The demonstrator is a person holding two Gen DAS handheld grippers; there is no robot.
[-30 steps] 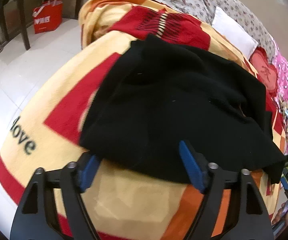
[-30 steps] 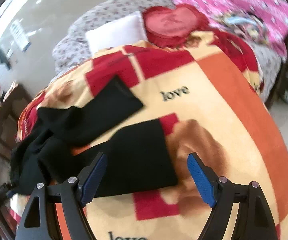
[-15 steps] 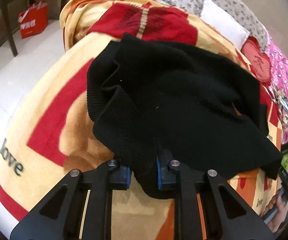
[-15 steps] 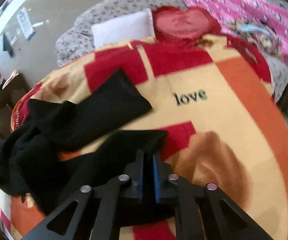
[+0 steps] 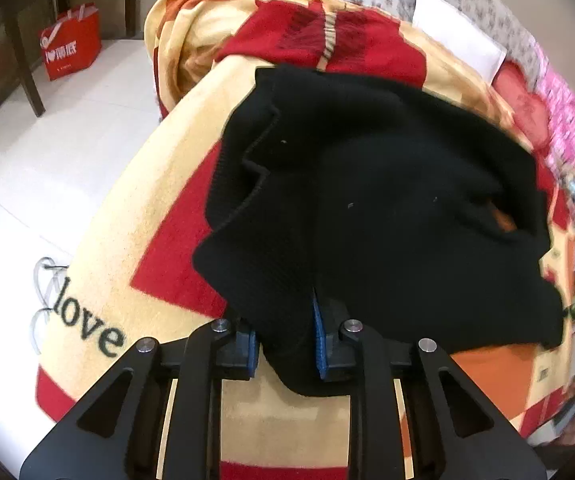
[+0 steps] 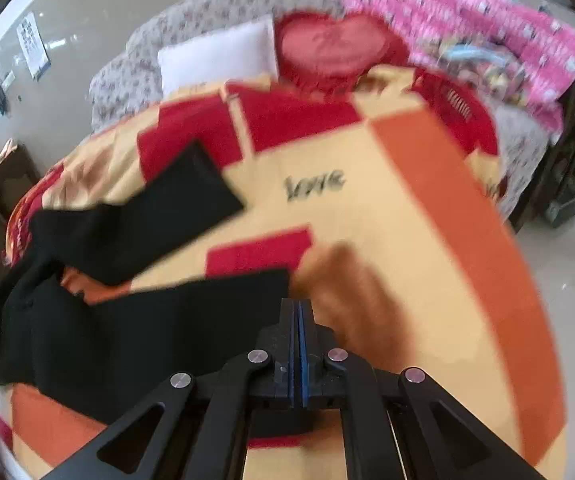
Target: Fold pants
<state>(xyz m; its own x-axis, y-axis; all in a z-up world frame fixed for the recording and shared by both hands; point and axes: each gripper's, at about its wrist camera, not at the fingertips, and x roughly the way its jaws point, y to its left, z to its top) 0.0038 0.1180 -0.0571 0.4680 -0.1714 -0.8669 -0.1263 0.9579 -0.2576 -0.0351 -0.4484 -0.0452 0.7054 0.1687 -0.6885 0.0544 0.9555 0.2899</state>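
Observation:
Black knit pants (image 5: 387, 208) lie crumpled on a red, orange and cream blanket (image 5: 127, 208) on a bed. My left gripper (image 5: 283, 344) is shut on a thick fold of the pants' waist end, bunched between the blue pads. In the right wrist view the two legs (image 6: 135, 216) spread over the blanket (image 6: 427, 208). My right gripper (image 6: 298, 320) is shut at the hem corner of the near leg (image 6: 159, 328); whether cloth lies between its pads cannot be told.
A white pillow (image 6: 215, 60), a red heart cushion (image 6: 327, 48) and a pink quilt (image 6: 487, 12) lie at the head of the bed. A red bag (image 5: 69, 46) and a dark table's legs (image 5: 19, 60) stand on the white floor left of the bed.
Both grippers have gone from open to shut: the left on the waist end, the right at the near leg's hem. The left has lifted and bunched the cloth.

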